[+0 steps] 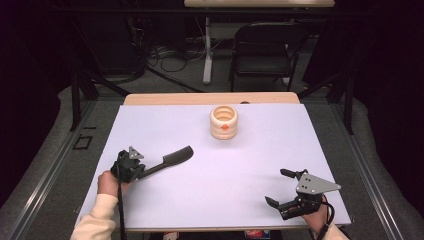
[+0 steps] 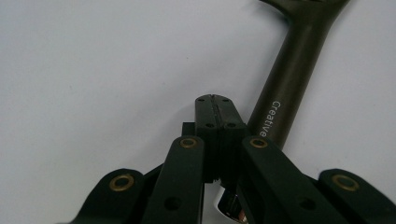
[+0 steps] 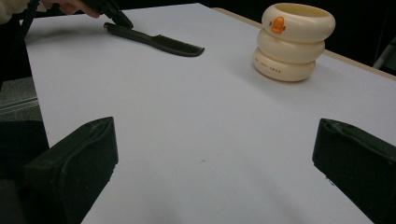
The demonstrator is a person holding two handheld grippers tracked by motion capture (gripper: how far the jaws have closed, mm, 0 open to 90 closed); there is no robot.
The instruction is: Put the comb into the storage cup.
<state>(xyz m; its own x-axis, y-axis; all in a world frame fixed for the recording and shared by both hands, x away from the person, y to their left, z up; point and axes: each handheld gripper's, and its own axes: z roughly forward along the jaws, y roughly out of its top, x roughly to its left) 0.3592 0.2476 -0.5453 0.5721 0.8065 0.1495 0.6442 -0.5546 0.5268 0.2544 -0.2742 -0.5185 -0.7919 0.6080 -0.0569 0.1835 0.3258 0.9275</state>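
Table (image 1: 165,200): a wide white top, nearly bare, with a wooden strip along the far edge.

Cup (image 1: 223,121): cream, shaped like three stacked rings with a small orange mark on its front. It stands upright toward the far middle of the table, well apart from both tools.

Comb (image 1: 170,160): dark, lying flat on the left half of the table. Its toothed end points toward the cup and its handle end lies at the person's left hand.

Left gripper (image 1: 134,167): down at the comb's handle end, low to the table. In the left gripper view its jaws are pressed together tip to tip, and the handle (image 2: 285,88) runs past just beside them on one side, not between them. So it is closed on nothing, touching or nearly touching the handle.

Right gripper (image 1: 281,187): near the right front corner, resting low with its jaws spread wide and nothing between them. In the right gripper view it faces across the bare top toward the cup (image 3: 293,42) and the comb (image 3: 154,41).

Left hand (image 1: 107,182): at the table's left front edge, with a pale sleeve behind it and the forearm angled in toward the comb.

Progress: I'd say the work is barely started. The comb is flat and ungripped, and the cup looks empty as far as I can see into it.

Left to do: open the left jaws, take the handle properly, lift, and probably carry the comb to the cup.
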